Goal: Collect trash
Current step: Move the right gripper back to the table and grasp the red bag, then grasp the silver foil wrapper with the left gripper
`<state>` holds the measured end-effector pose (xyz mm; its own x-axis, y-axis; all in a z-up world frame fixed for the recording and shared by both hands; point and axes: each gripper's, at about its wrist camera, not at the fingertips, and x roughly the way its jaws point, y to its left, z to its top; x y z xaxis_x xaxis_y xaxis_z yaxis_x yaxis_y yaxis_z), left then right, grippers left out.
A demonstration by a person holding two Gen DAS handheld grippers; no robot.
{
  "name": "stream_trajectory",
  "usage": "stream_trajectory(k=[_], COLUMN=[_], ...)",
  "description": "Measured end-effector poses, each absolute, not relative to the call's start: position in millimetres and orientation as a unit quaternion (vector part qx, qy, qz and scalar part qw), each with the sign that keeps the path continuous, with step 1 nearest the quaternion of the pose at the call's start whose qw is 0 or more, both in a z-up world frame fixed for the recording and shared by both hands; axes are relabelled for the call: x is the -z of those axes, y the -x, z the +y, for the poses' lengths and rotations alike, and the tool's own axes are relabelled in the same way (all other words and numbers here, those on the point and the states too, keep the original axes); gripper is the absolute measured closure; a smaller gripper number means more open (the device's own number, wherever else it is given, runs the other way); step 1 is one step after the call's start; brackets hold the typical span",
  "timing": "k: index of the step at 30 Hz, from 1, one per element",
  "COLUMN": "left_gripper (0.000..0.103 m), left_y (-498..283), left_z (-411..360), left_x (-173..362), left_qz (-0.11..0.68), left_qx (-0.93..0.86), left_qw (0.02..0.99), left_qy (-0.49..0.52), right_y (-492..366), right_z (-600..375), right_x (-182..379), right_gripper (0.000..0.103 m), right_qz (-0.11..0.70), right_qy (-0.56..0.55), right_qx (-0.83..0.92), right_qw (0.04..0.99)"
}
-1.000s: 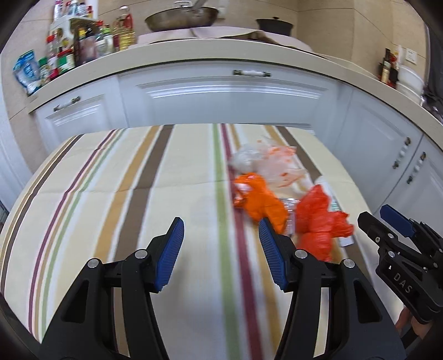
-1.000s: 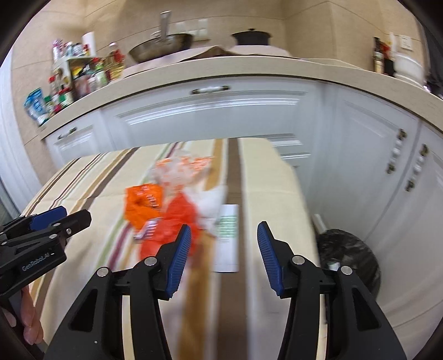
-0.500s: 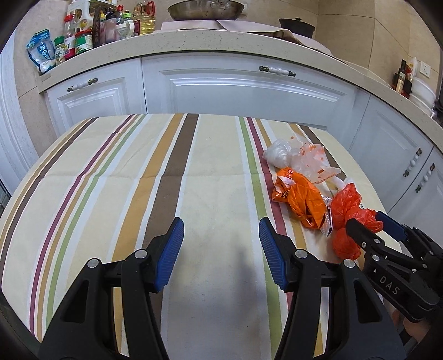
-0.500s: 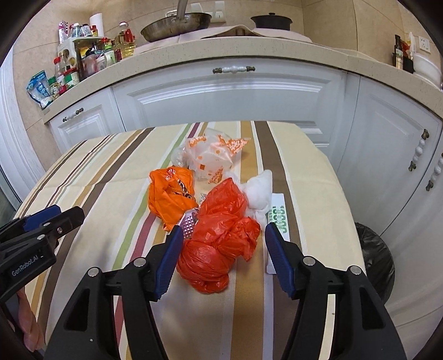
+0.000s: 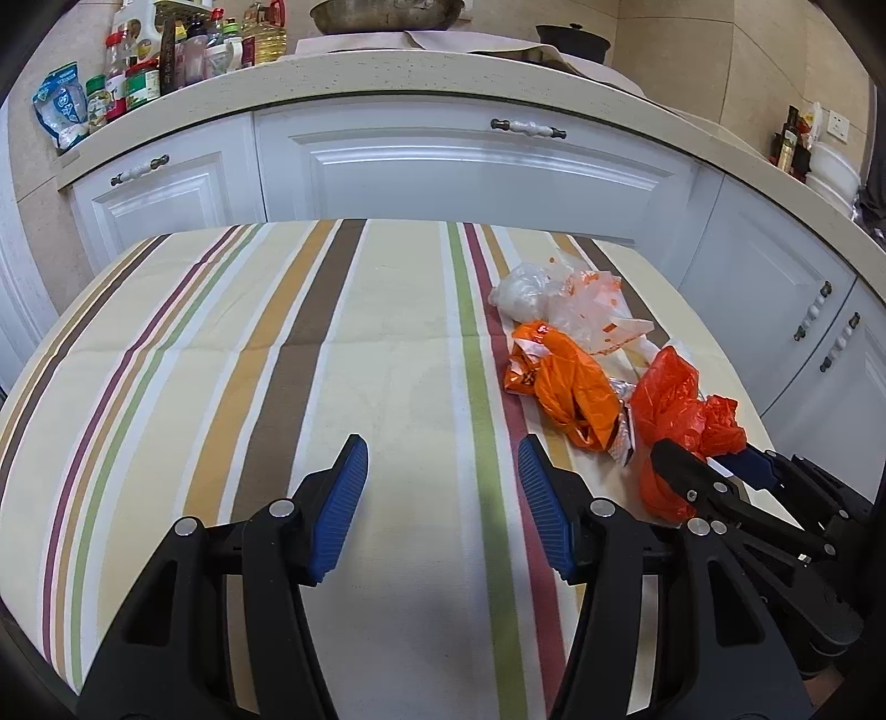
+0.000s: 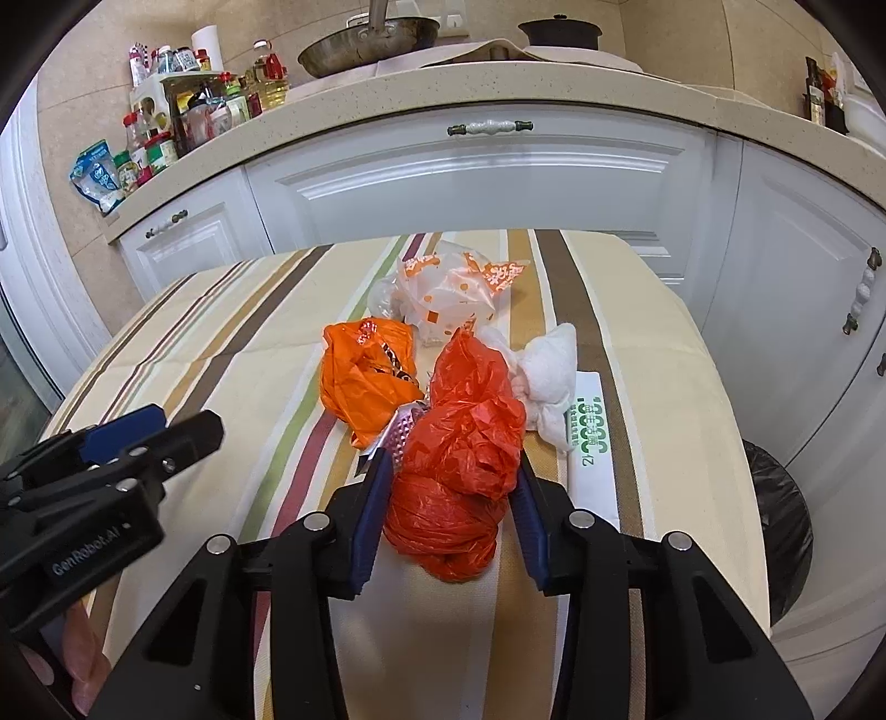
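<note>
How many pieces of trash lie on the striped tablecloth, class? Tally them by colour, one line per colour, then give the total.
Red plastic bag: 1
Orange plastic bag: 1
Clear bag with orange print: 1
White crumpled tissue: 1
White packet with green print: 1
Silver foil scrap: 1
Total: 6

A striped cloth (image 5: 343, 354) is covering the tabletop. White cabinets (image 6: 470, 177) are standing beyond it, with bottles (image 6: 183, 116), a pan (image 6: 365, 47) and a pot (image 6: 559, 30) sitting far back.
</note>
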<state>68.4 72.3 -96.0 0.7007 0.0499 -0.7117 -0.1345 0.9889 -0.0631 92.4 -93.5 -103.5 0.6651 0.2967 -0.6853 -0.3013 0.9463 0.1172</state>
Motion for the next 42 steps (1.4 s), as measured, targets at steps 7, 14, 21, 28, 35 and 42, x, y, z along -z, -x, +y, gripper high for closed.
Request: stream_trajectory(k=[7,14,21,28,35,42], left_gripper=[0.048,0.048,0.049,0.065,0.094,0.095], left_y=[-68.5,-71.1,-78.9,-92.9,-99.4,-96.4], left_z=[53.5,24.7,-8.6,-24.3,-27.6,-34.6], left_x=[92.9,96.1,102.3,112.5,119.4,123.0], left_qz=[0.381,0.385,0.39,0.401,0.408,0.409], left_qx=[-0.029,-0.006,0.01,0.008,0.005,0.008], left_qw=[0.923,0.922,0.921,0.916,0.913,0.913], left_qy=[0.049,0.032,0.0,-0.009,-0.009,-0.016], right_y=[-81.8,-78.8,-78.2,-80.6,-85.0,-85.2], right_z=[-108.7,-141.3,-179.2,-210.9,-228.2,-235.9], right_x=[88.7,84.1,86.6,94.4,104.7,105.6], right_gripper=[0.062,0.062,0.062,0.062,0.062,0.062], right_qz=[0.35,0.34,0.335,0.337,0.345,0.342], right_qy=[0.002,-0.015,-0.029,-0.054,-0.068,-0.071], right_qx=[-0.156,-0.134,-0.103,-0.085,-0.083,-0.078], right_qw=[0.924,0.931,0.936,0.936,0.933,0.934])
